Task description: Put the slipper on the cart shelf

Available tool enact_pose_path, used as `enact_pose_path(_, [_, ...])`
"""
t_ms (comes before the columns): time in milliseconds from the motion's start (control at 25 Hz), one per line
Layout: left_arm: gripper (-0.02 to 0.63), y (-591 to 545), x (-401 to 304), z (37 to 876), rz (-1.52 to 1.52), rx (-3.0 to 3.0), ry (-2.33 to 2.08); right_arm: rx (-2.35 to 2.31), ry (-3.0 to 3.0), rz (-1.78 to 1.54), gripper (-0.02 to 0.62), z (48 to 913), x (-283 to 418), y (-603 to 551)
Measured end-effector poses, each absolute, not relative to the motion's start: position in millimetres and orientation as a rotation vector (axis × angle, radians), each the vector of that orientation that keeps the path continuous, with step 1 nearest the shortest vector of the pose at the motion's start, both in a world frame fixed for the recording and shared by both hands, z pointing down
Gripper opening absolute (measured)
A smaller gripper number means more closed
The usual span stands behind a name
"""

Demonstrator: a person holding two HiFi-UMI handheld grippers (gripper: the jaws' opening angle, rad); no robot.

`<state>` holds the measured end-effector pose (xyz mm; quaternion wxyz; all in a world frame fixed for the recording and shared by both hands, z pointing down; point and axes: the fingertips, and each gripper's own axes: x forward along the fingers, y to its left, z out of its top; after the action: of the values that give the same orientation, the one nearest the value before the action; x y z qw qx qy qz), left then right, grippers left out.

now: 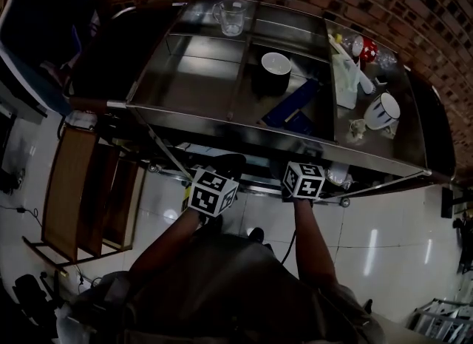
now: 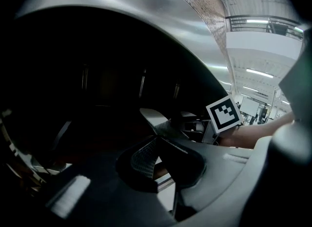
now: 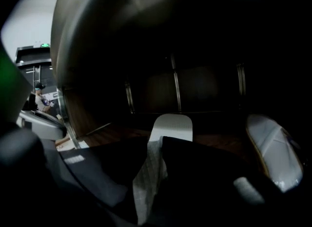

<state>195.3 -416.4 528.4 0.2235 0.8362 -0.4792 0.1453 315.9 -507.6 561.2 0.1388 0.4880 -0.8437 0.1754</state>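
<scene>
The right gripper [image 3: 157,144] is holding its fingers [image 3: 204,172] apart, with the ribbed pad of 1 showing in the gap, and they are pressing on nothing. The pale slipper [image 3: 170,126] is lying just past their tips, flat on the brown cart shelf [image 3: 109,134]. The left gripper [image 2: 155,137] is showing its fingers [image 2: 195,157] together at the tips, and they seem to be pinching the near edge of that same slipper.

Farther out, a second pale shape with a tan rim [image 3: 273,153] is lying to the right on the same shelf, possibly the pair. In the head view both grippers are reaching in beneath the cart's steel top [image 1: 192,76], at the lower level.

By my reading the placing is nearly done: the slipper is resting on the shelf and 1 gripper is already off it. What is left is for the left fingers to open and for the 2 grippers to back out from under the top
</scene>
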Motion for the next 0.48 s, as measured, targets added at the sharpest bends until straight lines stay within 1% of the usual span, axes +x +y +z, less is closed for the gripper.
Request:
enact_pose_path(320, [0.008, -417.4, 221.7, 510.8, 0.346, 2.332, -1.347, 1.281, -2.593, 0.554, 0.071, 523.1, 325.8, -463.1])
enact_pose_path(480, [0.008, -414.8, 239.5, 505.7, 0.341, 2.359, -1.315, 1.215, -2.647, 0.556, 0.04, 504.3, 327.6, -442.6])
